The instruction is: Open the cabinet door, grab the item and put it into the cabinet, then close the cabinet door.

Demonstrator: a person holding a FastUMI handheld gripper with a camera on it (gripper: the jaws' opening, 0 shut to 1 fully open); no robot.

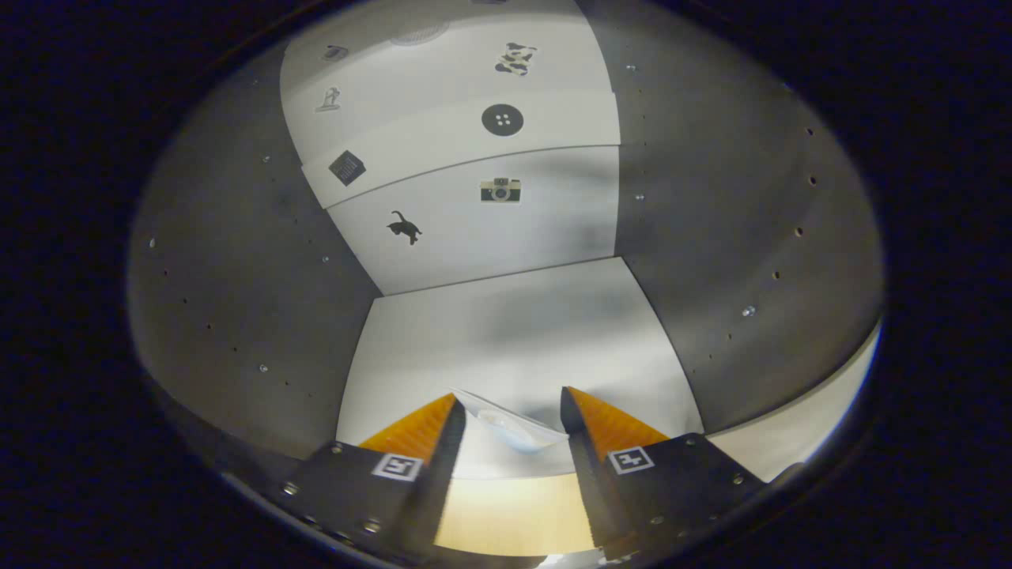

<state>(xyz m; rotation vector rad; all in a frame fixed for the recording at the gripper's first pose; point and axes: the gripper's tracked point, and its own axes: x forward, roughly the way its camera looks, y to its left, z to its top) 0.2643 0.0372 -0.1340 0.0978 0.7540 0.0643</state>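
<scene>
My gripper (pixel 510 411) reaches into the open cabinet, over its white floor (pixel 514 332). A small white dish (pixel 514 427) sits tilted between the two fingers, its left rim against the left fingertip (pixel 443 423) and its right rim against the right finger (pixel 581 431). Both fingers appear to press on it, so the gripper is shut on the dish. The cabinet's white back wall (pixel 490 237) stands well beyond the fingertips and carries small stickers, among them a cat (pixel 405 227) and a camera (pixel 500 190).
Grey side walls with rows of small holes close in on the left (pixel 253 261) and the right (pixel 735 237). Above the back wall are white shelf panels (pixel 474 126) with more stickers. A pale wooden edge (pixel 514 514) lies under the fingers at the cabinet's front.
</scene>
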